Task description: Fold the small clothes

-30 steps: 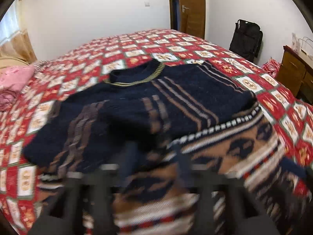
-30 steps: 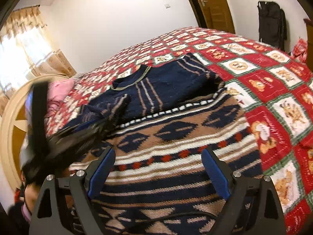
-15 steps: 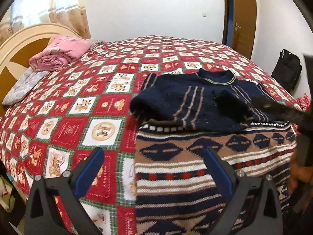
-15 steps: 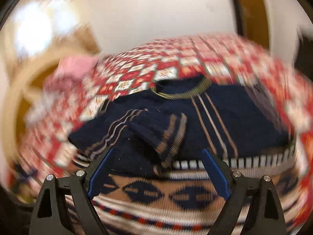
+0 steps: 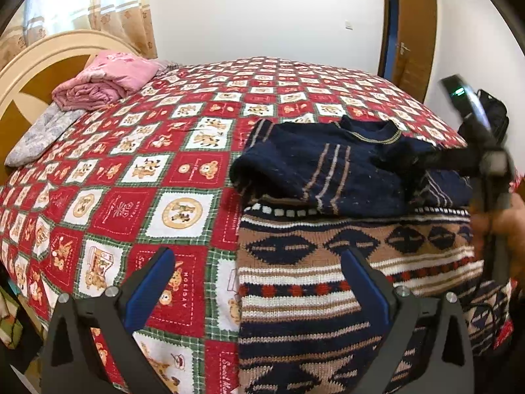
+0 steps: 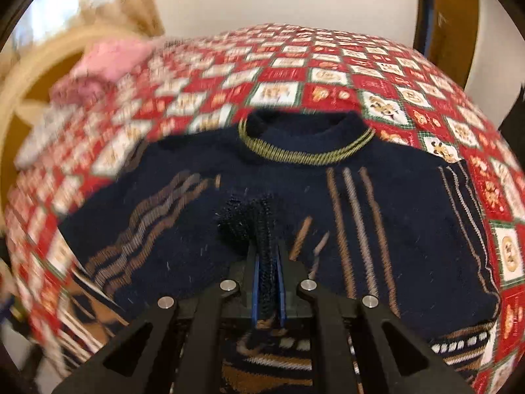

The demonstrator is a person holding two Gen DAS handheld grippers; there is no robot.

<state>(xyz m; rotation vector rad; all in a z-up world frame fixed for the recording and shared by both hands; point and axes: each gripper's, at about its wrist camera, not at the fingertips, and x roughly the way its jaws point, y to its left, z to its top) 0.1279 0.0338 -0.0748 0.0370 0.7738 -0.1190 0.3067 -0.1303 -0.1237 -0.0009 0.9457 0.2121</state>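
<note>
While right gripper (image 6: 267, 262) pinches sweater (image 6: 295, 197) cuff, left gripper (image 5: 259, 282) spread wide above hem

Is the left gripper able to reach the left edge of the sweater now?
Probably yes. The left gripper is open and holds nothing, and the sweater edge lies between its fingers, with only bare bedspread beside it.

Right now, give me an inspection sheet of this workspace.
Surface: bed under a red checked bear-print quilt.
Job's things: navy patterned sweater lying flat, left sleeve folded in.
Clutter: pink folded blanket and a grey cloth by the headboard.
Grippers: left claw open, hovering empty; right claw shut on the sweater's cuff.
Cables: thin black cable on the sweater's right edge.
Surroundings: wooden door, curtains, black bag.
</note>
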